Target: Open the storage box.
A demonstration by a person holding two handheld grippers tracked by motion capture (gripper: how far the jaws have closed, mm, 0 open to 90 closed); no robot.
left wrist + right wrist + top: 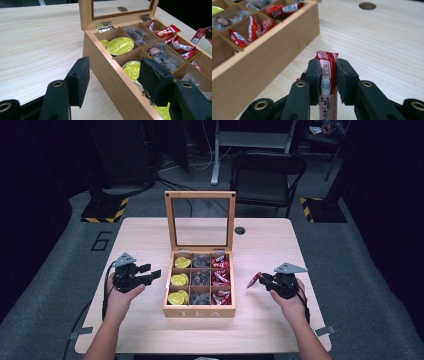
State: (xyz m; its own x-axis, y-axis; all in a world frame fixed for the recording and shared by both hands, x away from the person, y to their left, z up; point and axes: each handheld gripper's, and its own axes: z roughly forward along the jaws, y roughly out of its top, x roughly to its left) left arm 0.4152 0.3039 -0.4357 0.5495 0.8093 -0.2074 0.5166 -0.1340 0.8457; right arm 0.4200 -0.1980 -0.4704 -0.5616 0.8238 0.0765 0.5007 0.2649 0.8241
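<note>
A red sachet [327, 75] is being pinched between the pressed-together jaws of the right gripper [327, 72], just above the bare table [387, 45], to the right of the wooden tea box [199, 311]. In the high view the sachet [254, 279] is being held apart from the box wall. The left gripper [113, 75] is being kept with its jaws spread and nothing between them, close beside the left wall of the box, near the yellow capsules [120, 45]. The glass lid [201, 220] is standing upright.
</note>
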